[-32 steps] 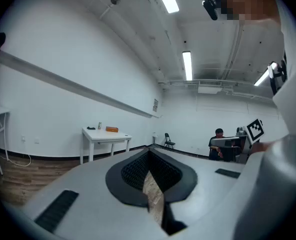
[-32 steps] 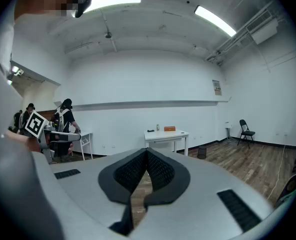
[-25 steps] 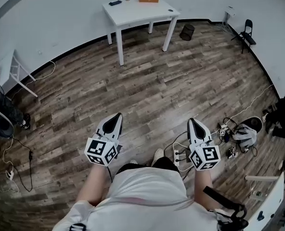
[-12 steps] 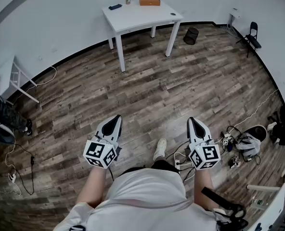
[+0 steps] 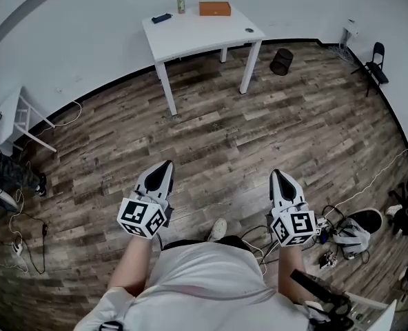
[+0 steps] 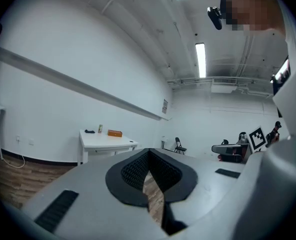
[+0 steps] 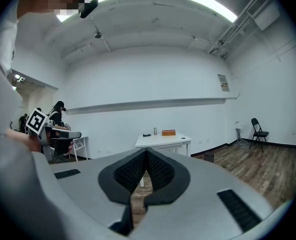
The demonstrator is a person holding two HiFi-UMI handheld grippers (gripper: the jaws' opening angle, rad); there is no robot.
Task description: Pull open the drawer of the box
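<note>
Approach stage, two hand-held grippers on the way to the work surface. In the head view the left gripper (image 5: 165, 165) and the right gripper (image 5: 278, 175) are held side by side at waist height over the wood-plank floor (image 5: 211, 129), both pointing toward the white table (image 5: 204, 32), which stands well apart from them against the far wall. The task's thing, the orange box (image 5: 214, 8), lies at the table's rear edge, near a can (image 5: 181, 5) and a dark flat object (image 5: 161, 18). At this range its drawer cannot be made out on any face. Both claws are pressed together with nothing between the pads: the left gripper view shows the ribbed pads meeting at the tip (image 6: 148, 152), the right gripper view the same (image 7: 147, 152). The step in hand is judged to be closing the gap to the table; done well, it ends squarely in front of the box, with one claw parted early for the drawer pull and the other free to steady the box's body so it does not slide. The head view alone shows the floor cables (image 5: 259, 226) underfoot, a likely trip hazard, and the waste bin (image 5: 282, 61). The gripper views alone give the box in side elevation (image 6: 115, 133) (image 7: 168, 132) and the ceiling lights (image 7: 210, 5).
</note>
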